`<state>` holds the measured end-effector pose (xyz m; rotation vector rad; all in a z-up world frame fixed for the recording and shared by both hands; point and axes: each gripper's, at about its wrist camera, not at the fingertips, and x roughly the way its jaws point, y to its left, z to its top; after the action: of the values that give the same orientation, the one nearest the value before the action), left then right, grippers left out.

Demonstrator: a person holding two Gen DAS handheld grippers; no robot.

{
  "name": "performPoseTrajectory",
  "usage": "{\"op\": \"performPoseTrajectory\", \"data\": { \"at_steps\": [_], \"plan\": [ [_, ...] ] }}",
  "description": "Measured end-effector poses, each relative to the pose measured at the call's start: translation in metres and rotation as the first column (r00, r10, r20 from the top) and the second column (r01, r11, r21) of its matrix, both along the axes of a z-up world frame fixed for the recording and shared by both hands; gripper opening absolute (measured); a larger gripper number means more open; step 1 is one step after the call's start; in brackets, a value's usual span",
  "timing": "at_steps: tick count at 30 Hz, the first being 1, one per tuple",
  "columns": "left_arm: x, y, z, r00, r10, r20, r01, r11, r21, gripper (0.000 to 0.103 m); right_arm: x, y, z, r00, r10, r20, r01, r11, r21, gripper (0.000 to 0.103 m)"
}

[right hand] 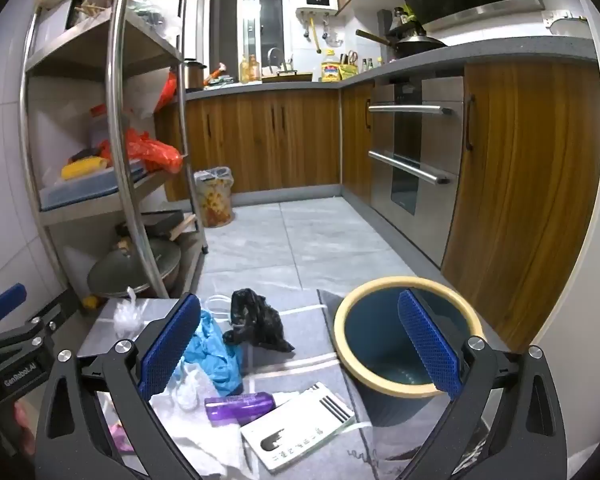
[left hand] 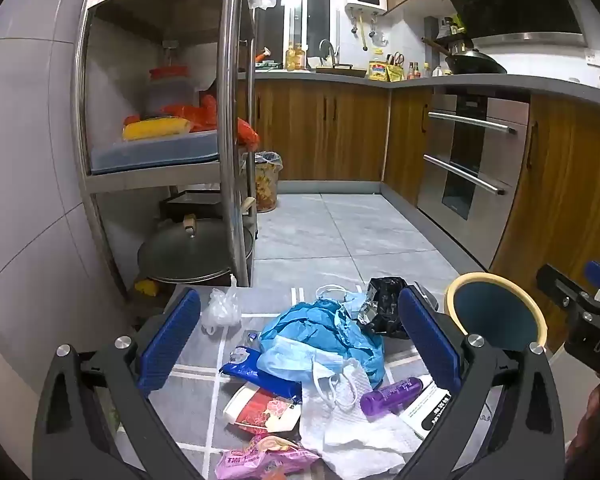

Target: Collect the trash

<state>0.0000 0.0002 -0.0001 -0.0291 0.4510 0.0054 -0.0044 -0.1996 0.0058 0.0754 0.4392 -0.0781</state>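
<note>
On mat: trash pile (left hand: 320,364) beside bin (right hand: 408,332), both grippers open

Grey checked mat (left hand: 204,360) on pale floor tiles (left hand: 340,232), lower centre of frame, bearing: clear plastic bag (left hand: 221,308), blue crumpled sheet (left hand: 324,328), black bag (left hand: 384,304), purple bottle (left hand: 392,394), white card (right hand: 300,428), white paper towel (left hand: 360,436), pink wrapper (left hand: 264,460), blue packet (left hand: 256,372); at lower right, blue bin (right hand: 408,336).
</note>
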Motion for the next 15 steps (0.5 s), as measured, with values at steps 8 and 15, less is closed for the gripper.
{"op": "performPoseTrajectory", "data": {
  "at_steps": [8, 15],
  "plan": [
    [-0.0019, -0.0036, -0.0008, 1.000, 0.008, 0.007, -0.008, 1.000, 0.011, 0.098, -0.0010, 0.0007, 0.0013, 1.000, 0.001, 0.001, -0.001, 1.000, -0.015, 0.098],
    [-0.0020, -0.0007, -0.0013, 1.000, 0.003, -0.004, -0.003, 1.000, 0.011, 0.098, -0.0007, 0.0011, 0.0008, 1.000, 0.002, 0.009, -0.002, 1.000, -0.019, 0.098]
  ]
}}
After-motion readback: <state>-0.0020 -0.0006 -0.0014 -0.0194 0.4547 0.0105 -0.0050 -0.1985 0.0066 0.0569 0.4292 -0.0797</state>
